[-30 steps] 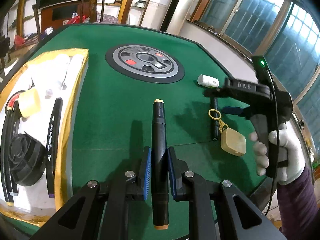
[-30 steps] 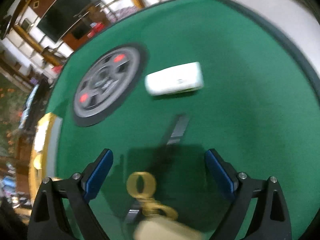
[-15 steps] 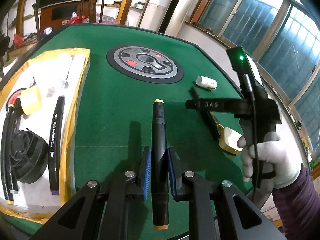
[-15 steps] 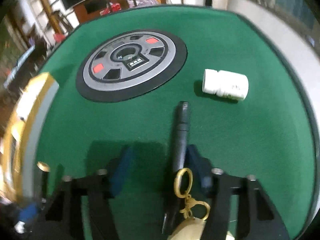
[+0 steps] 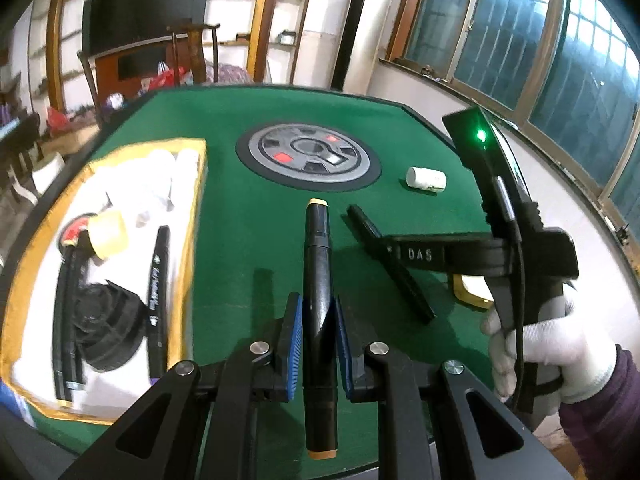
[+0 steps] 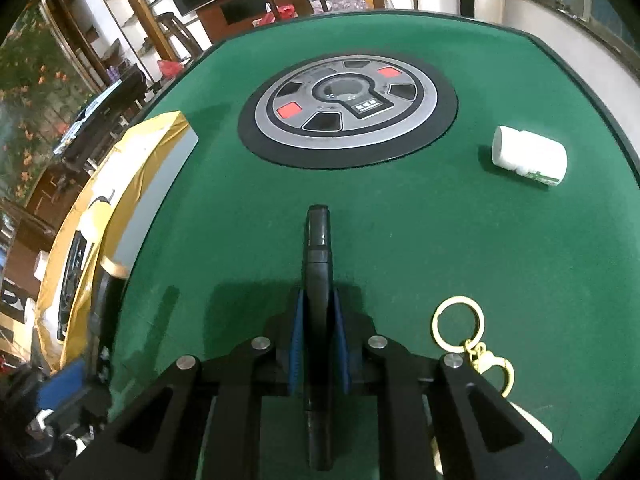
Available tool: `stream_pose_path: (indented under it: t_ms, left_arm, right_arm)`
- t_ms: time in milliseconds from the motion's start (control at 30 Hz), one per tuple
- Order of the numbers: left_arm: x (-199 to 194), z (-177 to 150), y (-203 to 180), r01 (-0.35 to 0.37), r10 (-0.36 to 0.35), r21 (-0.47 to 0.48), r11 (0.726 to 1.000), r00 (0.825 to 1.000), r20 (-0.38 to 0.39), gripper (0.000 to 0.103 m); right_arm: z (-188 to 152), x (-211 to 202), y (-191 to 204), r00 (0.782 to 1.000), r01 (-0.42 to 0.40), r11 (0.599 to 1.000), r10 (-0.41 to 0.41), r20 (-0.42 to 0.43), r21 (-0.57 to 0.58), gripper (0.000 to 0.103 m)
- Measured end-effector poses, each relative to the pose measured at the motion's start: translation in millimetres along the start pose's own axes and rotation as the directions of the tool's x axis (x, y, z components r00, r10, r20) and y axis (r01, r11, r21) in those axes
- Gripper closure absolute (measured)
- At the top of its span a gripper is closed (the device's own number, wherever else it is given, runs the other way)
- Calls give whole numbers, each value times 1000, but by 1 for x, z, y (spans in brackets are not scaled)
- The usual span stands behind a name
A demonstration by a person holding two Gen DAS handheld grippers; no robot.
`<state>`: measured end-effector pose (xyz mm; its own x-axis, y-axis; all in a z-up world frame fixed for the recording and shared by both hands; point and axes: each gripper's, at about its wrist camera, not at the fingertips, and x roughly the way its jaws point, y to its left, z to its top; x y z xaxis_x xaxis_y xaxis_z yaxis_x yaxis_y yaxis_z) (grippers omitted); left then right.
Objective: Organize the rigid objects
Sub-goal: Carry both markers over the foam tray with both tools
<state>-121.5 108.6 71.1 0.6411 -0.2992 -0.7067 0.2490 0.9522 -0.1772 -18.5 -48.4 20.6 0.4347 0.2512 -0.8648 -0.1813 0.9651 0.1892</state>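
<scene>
Black pen (image 6: 318, 280): lying on the green bench (image 6: 400, 220), now clamped between the blue fingers (image 6: 297, 344) of the right gripper (image 6: 319, 344), which have just been closing and a second ago stood wide apart around it.
Marker (image 5: 317, 280): black with tan ends, held as before in the left gripper (image 5: 318, 344), fingers pressed on its barrel, above the bench.
Tray (image 5: 192, 216): yellow-rimmed, left of the marker, already holding a marker, tape and dark items.
Left out: white bottle (image 6: 528, 158) and gold keyring (image 6: 458, 322), beside the pen.
Meaning: both hands loaded; carrying to the tray looks next.
</scene>
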Motion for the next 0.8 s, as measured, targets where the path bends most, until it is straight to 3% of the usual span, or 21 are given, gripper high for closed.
stream_pose_path:
  t_ms: [133, 467, 800]
  left_arm:
    - [-7, 1, -1, -31, 30, 19, 999, 999, 26, 87]
    - [-17, 0, -3, -51, 50, 30, 998, 997, 53, 87]
    - [-31, -3, -3, -42, 40, 29, 999, 996, 79, 87]
  right_arm:
    - [-4, -1, 4, 1000, 21, 1000, -21, 18, 0, 89]
    - [-9, -36, 1, 987, -136, 989, 129, 99, 63, 89]
    - [-7, -70, 25, 971, -190, 981, 184, 156, 26, 89]
